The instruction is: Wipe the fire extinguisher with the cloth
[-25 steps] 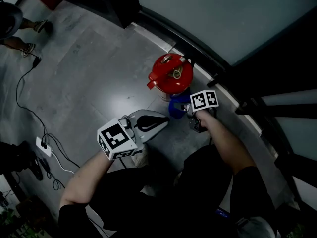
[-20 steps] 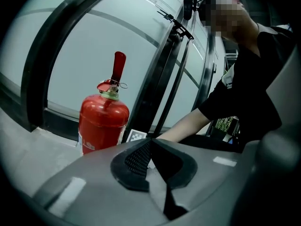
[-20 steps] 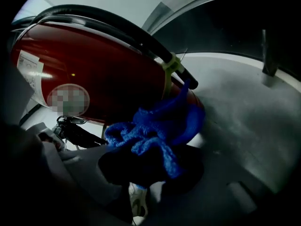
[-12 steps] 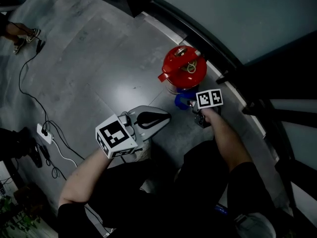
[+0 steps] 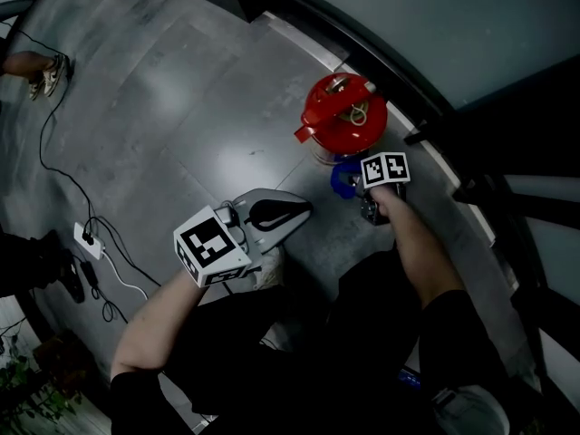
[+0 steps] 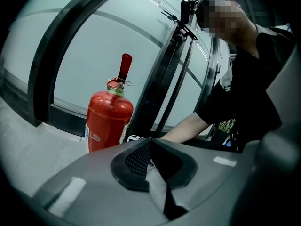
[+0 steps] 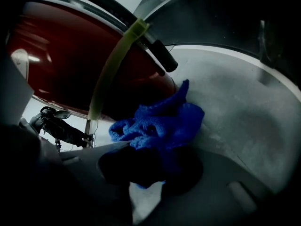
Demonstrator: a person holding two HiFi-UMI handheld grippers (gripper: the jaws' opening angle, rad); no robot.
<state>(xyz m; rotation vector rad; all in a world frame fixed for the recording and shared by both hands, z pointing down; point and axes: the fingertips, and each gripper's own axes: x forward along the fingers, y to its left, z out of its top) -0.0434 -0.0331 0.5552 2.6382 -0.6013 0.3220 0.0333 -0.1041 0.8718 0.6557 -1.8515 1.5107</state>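
Right gripper view: pinching the blue cloth [image 7: 160, 126] in the right tool [image 7: 150, 173], pressed against the lower side of the red fire extinguisher [image 7: 70, 65] standing on the floor [image 5: 181, 134]. Hardly shifted over the last second, so probably wiping in short strokes. Keeping the left tool [image 6: 155, 168] pressed together, empty, well apart.

The closed left claw [image 6: 150, 141] faces the upright red fire extinguisher [image 6: 108, 121].

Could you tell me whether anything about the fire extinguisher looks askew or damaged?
Nothing stands out. The fire extinguisher stands upright on the floor by the glass wall, with no visible damage. The right gripper holds the blue cloth beside its body; the left gripper is shut, empty and apart from it.
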